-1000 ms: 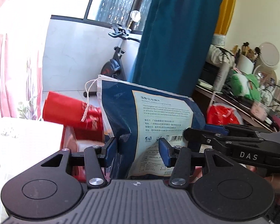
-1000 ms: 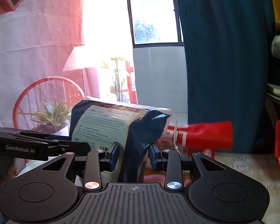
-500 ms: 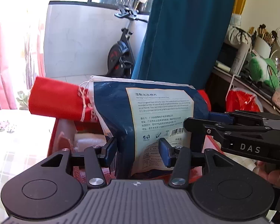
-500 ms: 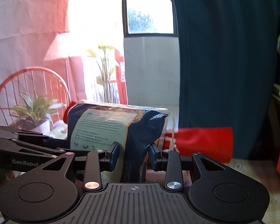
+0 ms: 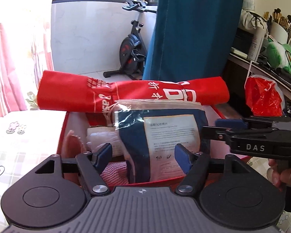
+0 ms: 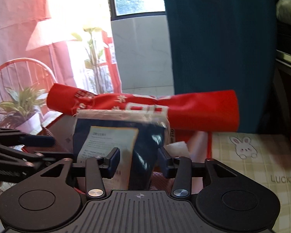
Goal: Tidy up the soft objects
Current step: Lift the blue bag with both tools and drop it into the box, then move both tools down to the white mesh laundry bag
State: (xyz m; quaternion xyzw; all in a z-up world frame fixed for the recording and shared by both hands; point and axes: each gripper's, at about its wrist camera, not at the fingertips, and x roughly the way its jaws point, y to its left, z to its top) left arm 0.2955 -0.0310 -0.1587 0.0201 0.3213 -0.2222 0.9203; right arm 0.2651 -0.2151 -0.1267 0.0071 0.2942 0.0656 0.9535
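Jaws of both the left gripper (image 5: 142,156) and right gripper (image 6: 138,160) stand apart, flanking the blue packet (image 5: 163,136) upright inside the red box (image 5: 63,128). We should withdraw straight back, avoiding snagging its film.

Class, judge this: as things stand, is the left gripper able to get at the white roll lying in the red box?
Probably yes. The left gripper has open jaws, and the white roll lies exposed just ahead, beside the blue packet in the red box.
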